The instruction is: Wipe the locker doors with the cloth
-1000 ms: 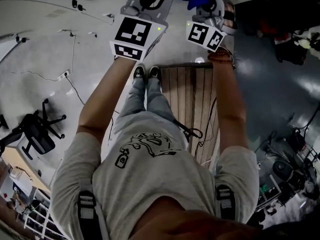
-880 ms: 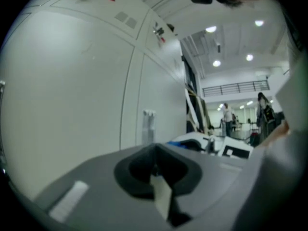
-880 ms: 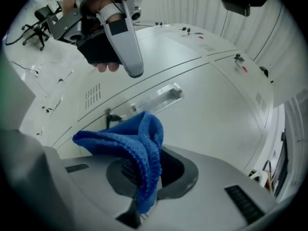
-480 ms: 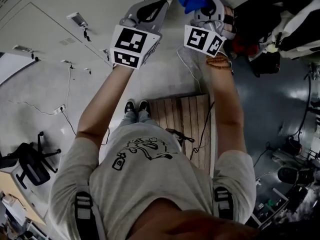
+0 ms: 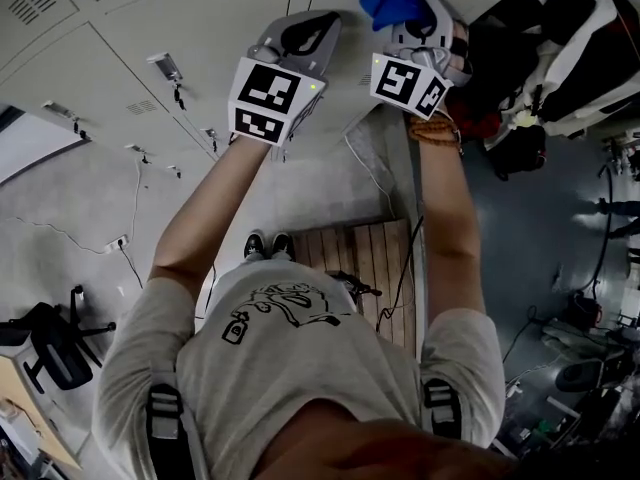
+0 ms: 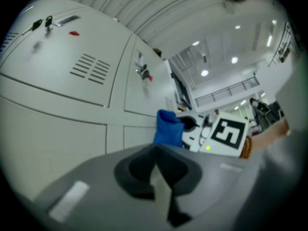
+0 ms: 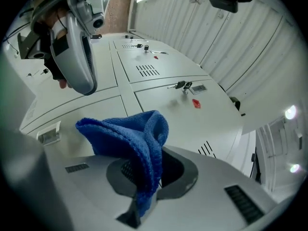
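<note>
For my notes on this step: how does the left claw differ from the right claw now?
The left claw is empty; the right claw grips a blue cloth. The left claw's seam shows bare; the cloth drapes over the right claw's. Both are shut and raised toward the locker doors.

The left tool (image 6: 161,186) is beside the right tool (image 7: 144,196), before the locker doors (image 5: 180,18). The cloth (image 7: 130,138) sits in the right tool.

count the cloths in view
1: a blue cloth, pinched in the right gripper by the locker doors. None in the left gripper; others may be hidden.
</note>
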Tool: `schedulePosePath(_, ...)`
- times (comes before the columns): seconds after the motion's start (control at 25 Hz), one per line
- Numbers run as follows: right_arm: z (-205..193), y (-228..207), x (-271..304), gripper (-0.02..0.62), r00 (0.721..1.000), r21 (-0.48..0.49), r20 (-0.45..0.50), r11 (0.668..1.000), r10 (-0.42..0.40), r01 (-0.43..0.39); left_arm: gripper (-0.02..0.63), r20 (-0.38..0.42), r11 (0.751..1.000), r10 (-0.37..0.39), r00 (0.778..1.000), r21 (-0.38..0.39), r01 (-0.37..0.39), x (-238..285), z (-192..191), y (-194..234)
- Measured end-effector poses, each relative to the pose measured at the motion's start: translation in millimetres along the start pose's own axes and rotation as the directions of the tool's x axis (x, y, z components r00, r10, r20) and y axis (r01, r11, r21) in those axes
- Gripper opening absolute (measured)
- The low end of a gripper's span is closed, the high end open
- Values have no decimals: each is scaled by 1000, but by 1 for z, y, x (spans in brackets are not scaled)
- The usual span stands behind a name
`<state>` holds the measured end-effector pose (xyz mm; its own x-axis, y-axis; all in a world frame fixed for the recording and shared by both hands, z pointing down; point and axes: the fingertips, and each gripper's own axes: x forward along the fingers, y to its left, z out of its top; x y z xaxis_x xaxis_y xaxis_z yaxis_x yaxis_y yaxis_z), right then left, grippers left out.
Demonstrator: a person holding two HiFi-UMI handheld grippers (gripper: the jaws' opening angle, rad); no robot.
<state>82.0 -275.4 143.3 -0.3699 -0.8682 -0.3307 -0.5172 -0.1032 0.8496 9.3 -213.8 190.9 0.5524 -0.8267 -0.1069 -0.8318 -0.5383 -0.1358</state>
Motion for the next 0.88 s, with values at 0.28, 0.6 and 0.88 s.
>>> schedulePosePath(0.28, -34, 31, -13, 29, 999, 49, -40, 999, 2, 0, 2, -66, 999, -8, 998, -35, 6, 8, -42, -4)
schedulePosePath(0.6, -69, 110, -37, 29, 996, 68, -57, 996, 65, -61, 2, -159, 996, -1, 987, -93, -14, 12, -115, 2)
schedulePosePath(0.88, -102, 190, -63, 28, 989, 87, -79, 990, 122, -115, 2, -211, 993, -16, 977, -122, -10, 8, -178, -8)
